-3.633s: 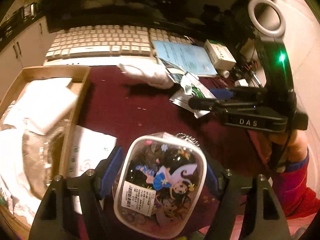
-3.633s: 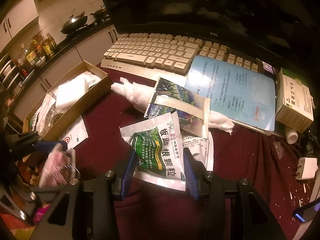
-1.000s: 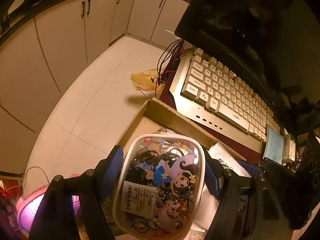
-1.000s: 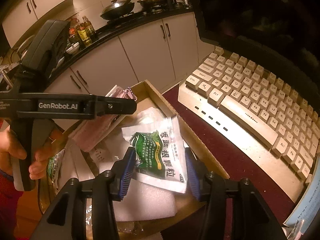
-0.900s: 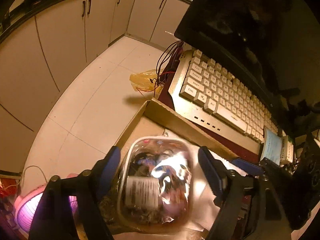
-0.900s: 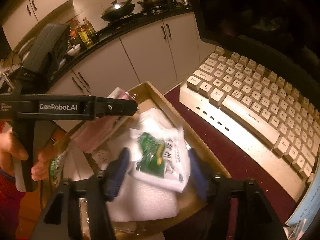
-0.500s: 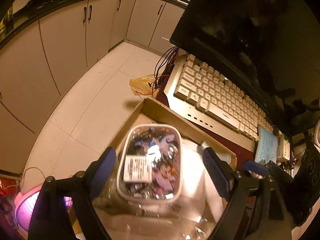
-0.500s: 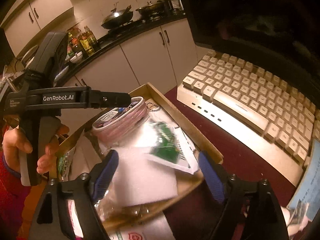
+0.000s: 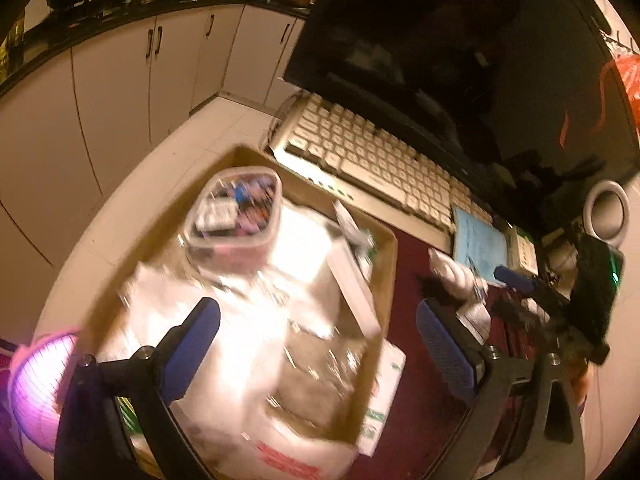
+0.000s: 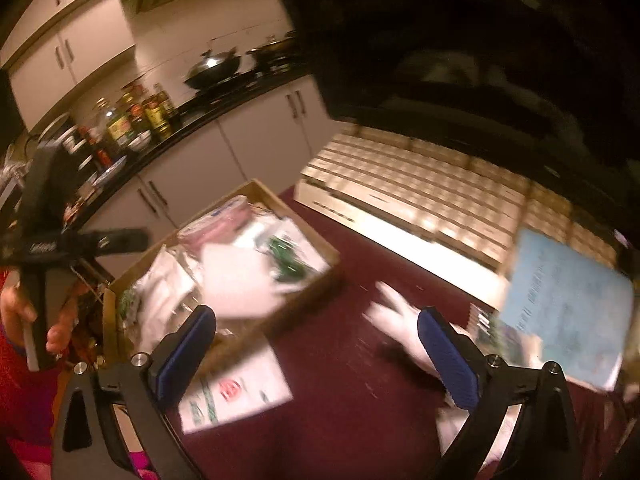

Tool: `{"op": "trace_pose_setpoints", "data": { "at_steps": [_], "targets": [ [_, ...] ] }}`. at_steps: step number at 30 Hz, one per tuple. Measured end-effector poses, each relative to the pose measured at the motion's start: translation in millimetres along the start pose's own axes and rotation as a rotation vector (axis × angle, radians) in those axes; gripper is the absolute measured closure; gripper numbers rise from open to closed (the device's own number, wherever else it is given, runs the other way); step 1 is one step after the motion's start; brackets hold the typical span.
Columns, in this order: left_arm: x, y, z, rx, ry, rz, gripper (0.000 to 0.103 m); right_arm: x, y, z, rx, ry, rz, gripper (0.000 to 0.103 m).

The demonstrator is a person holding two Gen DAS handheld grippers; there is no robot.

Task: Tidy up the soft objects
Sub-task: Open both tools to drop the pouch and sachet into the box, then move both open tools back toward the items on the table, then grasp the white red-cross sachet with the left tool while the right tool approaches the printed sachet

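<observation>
Both grippers stand with their jaws wide apart and nothing between the pads, the jaws having just been opening to let go of what they carried. The left gripper (image 9: 316,344) hangs over the near end of the box (image 9: 390,240); ahead of its fingers, at the box's far end, the tub (image 9: 236,216) sits tilted on the heap of white foam and crinkly bags, which looks like a soft bed for it rather than a firm floor, so it leans as the heap gives. To the right of that gripper, past the box's wall, lies the dark red cloth (image 9: 412,276), and beyond it the keyboard (image 9: 372,160). The right gripper (image 10: 316,348) points across the box's near corner: the green sachet (image 10: 286,260) lies ahead and slightly left of its left finger, flat on the foam just inside the box wall, beside the tub (image 10: 224,216) at the far end. Both are in the box because that appears to be the collecting place for the soft things. Still outside are a white packet (image 10: 232,392) on the cloth, just behind the left finger and touching the box's outer wall, and a white rag (image 10: 400,320) ahead of the right finger near the blue booklet (image 10: 568,308). The pictures are blurred, so finer contact cannot be told. The rag seems the likely next pick.
</observation>
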State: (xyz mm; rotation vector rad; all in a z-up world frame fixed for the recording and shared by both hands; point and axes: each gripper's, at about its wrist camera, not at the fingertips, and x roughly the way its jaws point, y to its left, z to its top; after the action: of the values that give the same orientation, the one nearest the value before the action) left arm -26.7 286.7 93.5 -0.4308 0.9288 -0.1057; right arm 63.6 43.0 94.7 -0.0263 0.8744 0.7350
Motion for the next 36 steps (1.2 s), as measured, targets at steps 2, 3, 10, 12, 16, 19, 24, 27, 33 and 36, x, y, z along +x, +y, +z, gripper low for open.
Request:
{"op": "trace_pose_setpoints", "data": {
  "at_steps": [2, 3, 10, 12, 16, 19, 24, 27, 33, 36],
  "targets": [
    [5, -6, -12, -0.006, 0.038, -0.017, 0.004, -6, -16, -7, 0.046, 0.004, -0.032, 0.001],
    [6, -10, -15, 0.001, 0.051, -0.014, 0.004, -9, -25, -11, 0.067, 0.008, -0.050, 0.001],
    [2, -48, -34, 0.077, 0.033, -0.016, 0.004, -33, -73, -31, 0.188, 0.012, -0.104, 0.001],
    [4, -62, -42, 0.115, 0.044, -0.028, 0.004, -36, -76, -34, 0.189, 0.019, -0.084, 0.001],
    [22, -98, -70, 0.290, 0.098, 0.085, 0.004, -33, -63, -39, 0.124, 0.054, -0.039, 0.001],
    [41, -119, -89, 0.433, 0.144, 0.186, 0.005, -31, -61, -44, 0.108, 0.066, -0.074, 0.001],
    [63, -133, -108, 0.624, 0.173, 0.342, 0.024, -25, -72, -51, 0.132, 0.105, -0.120, 0.001],
    [69, -127, -108, 0.644, 0.190, 0.395, 0.037, -24, -76, -54, 0.144, 0.112, -0.127, 0.001],
    [80, -130, -120, 0.759, 0.204, 0.498, 0.042, -22, -77, -57, 0.161, 0.116, -0.121, 0.001],
    [81, -134, -124, 0.799, 0.193, 0.540, 0.042, -20, -75, -56, 0.163, 0.116, -0.117, 0.001]
  ]
}}
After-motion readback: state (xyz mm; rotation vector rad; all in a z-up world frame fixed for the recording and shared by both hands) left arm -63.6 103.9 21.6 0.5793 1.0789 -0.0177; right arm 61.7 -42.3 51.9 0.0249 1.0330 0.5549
